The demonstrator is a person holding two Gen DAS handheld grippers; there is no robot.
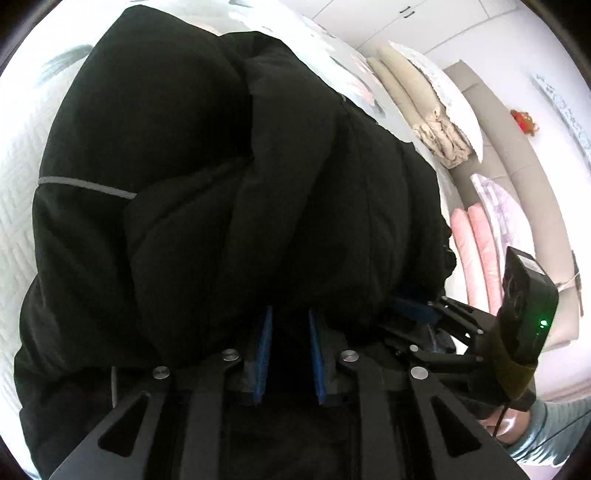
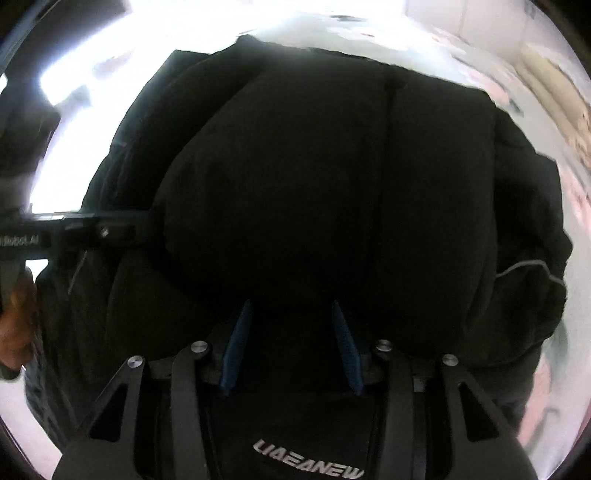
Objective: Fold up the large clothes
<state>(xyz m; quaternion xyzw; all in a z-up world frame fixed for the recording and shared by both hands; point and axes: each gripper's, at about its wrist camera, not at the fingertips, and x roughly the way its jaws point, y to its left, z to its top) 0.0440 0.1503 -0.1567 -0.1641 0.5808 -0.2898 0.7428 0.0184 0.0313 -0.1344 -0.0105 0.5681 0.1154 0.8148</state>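
Note:
A black puffy jacket (image 1: 184,147) lies bunched and folded over on a white quilted bed cover (image 1: 16,206); a thin grey stripe crosses its left side. My left gripper (image 1: 290,314) is at the jacket's near edge, its blue pads (image 1: 265,350) a narrow gap apart, the tips tucked under the bulging fabric. In the right wrist view the jacket (image 2: 314,166) fills the frame and my right gripper (image 2: 291,306) stands open, its pads wide apart against the near fold. The right gripper (image 1: 417,314) sits just right of the left one. The left gripper's body (image 2: 103,230) shows at the left edge.
Folded beige bedding (image 1: 417,96) and pink rolled bedding (image 1: 476,251) lie at the right beside a patterned pillow (image 1: 502,214) and a beige headboard (image 1: 535,184). White wardrobe doors (image 1: 388,18) stand behind. A person's hand and grey-green sleeve (image 1: 543,424) hold the right gripper.

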